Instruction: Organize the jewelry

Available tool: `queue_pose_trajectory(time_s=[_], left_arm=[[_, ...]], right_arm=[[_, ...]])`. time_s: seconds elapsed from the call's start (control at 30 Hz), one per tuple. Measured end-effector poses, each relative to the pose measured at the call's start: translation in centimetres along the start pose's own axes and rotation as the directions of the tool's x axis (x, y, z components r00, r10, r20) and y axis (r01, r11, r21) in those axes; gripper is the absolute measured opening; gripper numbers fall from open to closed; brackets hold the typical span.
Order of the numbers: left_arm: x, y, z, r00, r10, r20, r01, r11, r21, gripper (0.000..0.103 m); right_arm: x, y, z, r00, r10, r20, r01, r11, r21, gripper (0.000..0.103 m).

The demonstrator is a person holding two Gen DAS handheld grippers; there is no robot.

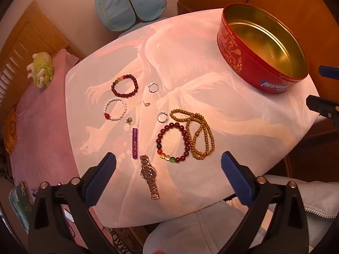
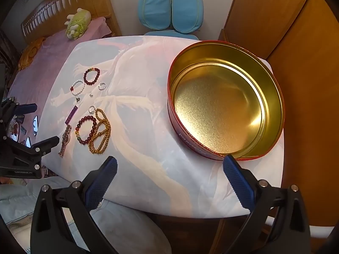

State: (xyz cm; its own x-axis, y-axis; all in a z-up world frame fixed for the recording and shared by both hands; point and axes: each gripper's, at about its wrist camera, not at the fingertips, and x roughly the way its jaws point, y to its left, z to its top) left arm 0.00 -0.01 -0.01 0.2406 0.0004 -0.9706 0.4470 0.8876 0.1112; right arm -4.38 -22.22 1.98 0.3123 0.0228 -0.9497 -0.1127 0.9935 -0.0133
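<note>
Left tongs (image 2: 45,124) body reads "GenRobot.AI"; red tin's (image 1: 233,48) label illegible

Blue chair (image 2: 170,6) behind table; bed (image 1: 42,114) left; wooden wardrobe (image 2: 275,17) right.

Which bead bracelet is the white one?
The white bracelet with one red bead, lying just below the small dark red bracelet. The big dark red bracelet sits nearer the watch; both of those have rainbow beads.

Blue chair (image 2: 170,6) behind table; plush toy (image 2: 77,23) on pink bedspread (image 1: 42,114).
</note>
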Motion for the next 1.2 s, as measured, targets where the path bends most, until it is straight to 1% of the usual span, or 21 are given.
queue_pose_trajectory(time_s=[0.3, 0.47, 0.7, 0.97, 1.03, 1.13, 1.2], left_arm=[[0.03, -0.09, -0.06, 1.0, 0.001, -0.005, -0.001, 1.0, 0.002, 0.096], [0.23, 0.02, -0.19, 1.0, 0.005, 0.003, -0.005, 1.0, 0.0, 0.096], [0.23, -0.12, -0.23, 1.0, 0.009, -0.009, -0.009, 1.0, 0.009, 0.096], [0.2, -0.11, -0.26, 1.0, 0.005, 0.004, -0.005, 1.0, 0.003, 0.096], [0.18, -0.07, -0.3, 1.0, -0.008, 0.016, 0.008, 1.0, -0.002, 0.096], [0.24, -0.08, -0.29, 1.0, 0.003, 0.004, -0.003, 1.0, 0.002, 0.096], [0.27, -0.05, -0.23, 1.0, -0.003, 0.007, 0.003, 1.0, 0.001, 0.096]], right_arm=[[0.0, -0.06, -0.17, 1.0, 0.004, 0.009, -0.004, 1.0, 0.01, 0.101], [0.21, 0.01, -0.16, 1.0, 0.003, -0.001, -0.003, 1.0, 0.006, 0.101], [0.5, 0.13, -0.23, 1.0, 0.006, -0.008, -0.006, 1.0, -0.001, 0.101], [0.54, 0.08, -0.29, 1.0, 0.006, -0.009, -0.006, 1.0, 0.0, 0.101], [0.57, 0.08, -0.3, 1.0, 0.006, -0.01, -0.006, 1.0, 0.0, 0.101], [0.61, 0.05, -0.29, 1.0, 0.007, -0.011, -0.007, 1.0, -0.001, 0.101], [0.73, 0.11, -0.31, 1.0, 0.006, -0.014, -0.006, 1.0, -0.001, 0.101]])
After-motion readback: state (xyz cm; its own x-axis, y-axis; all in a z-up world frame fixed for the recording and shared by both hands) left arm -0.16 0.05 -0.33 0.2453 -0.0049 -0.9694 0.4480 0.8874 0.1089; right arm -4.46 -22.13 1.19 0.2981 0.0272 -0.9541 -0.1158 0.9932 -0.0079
